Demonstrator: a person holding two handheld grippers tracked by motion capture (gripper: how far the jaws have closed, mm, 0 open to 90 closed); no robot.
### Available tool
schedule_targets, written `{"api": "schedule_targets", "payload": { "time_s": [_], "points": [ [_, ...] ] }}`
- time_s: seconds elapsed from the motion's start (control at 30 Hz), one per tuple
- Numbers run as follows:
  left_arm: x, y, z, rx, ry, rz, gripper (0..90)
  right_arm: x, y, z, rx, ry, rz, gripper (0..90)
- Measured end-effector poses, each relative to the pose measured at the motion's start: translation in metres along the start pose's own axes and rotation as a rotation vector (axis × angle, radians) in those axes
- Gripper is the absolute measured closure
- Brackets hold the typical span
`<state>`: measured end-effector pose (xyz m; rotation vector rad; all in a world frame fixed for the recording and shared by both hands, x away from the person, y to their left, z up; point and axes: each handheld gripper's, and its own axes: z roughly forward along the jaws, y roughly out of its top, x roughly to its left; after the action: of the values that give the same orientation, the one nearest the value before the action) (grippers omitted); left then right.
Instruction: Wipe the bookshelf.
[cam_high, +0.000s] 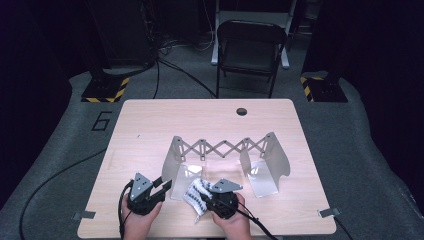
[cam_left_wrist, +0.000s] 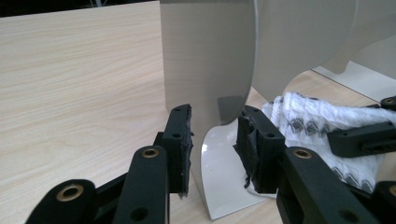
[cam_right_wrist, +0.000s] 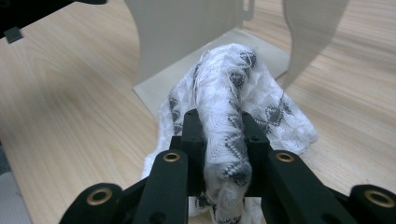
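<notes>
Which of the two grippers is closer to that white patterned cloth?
The right. The right gripper is shut on the white patterned cloth, pinching a fold. The left gripper sits beside it, jaws open around the metal rack's end plate.

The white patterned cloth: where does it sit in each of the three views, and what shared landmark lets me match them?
High view: the white patterned cloth lies low and centre, at the right gripper.
Left gripper view: at the right edge, behind the metal rack's near panel.
Right gripper view: centre, pinched between the jaws.
Shared landmark: that upright panel of the metal rack, just beyond the cloth.
</notes>
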<state>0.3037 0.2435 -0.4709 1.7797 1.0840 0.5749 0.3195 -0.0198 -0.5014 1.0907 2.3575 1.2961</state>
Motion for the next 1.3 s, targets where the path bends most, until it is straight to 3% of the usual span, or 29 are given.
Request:
{"api": "schedule_targets", "payload": {
  "time_s": [0.13, 0.3, 0.63, 0.7, 0.87, 1.0, 1.1, 1.3],
  "points": [
    [-0.002, -0.001, -0.002, -0.003, 0.001, -0.004, 59.4, -0.004, -0.005, 0.001, 0.007, -0.021, 0.007, 72.5],
    [-0.004, -0.001, -0.007, -0.017, 0.001, -0.017, 53.3, -0.004, -0.005, -0.003, -0.001, -0.013, 0.014, 58.5],
    [-0.008, -0.001, -0.023, 0.001, 0.007, -0.031, 45.3, -0.007, 0.001, -0.039, -0.096, 0.021, 0.004, 51.2],
    [-0.012, -0.003, -0.026, 0.009, 0.0, -0.016, 45.4, -0.009, 0.0, -0.047, -0.102, 0.012, -0.01, 52.8],
    [-0.02, -0.006, -0.03, 0.016, -0.014, -0.006, 47.7, -0.018, -0.009, -0.056, -0.078, -0.026, -0.082, 68.6],
    [-0.024, -0.008, -0.029, 0.022, -0.034, -0.022, 49.4, -0.027, -0.018, -0.047, -0.031, -0.053, -0.055, 74.0],
    [-0.025, -0.01, -0.026, 0.042, -0.048, 0.008, 49.5, -0.029, -0.025, -0.037, 0.008, -0.049, -0.05, 75.8],
    [-0.03, -0.017, -0.017, 0.058, -0.056, 0.01, 49.0, -0.018, -0.031, -0.025, 0.046, -0.01, -0.064, 77.1]
  ]
}}
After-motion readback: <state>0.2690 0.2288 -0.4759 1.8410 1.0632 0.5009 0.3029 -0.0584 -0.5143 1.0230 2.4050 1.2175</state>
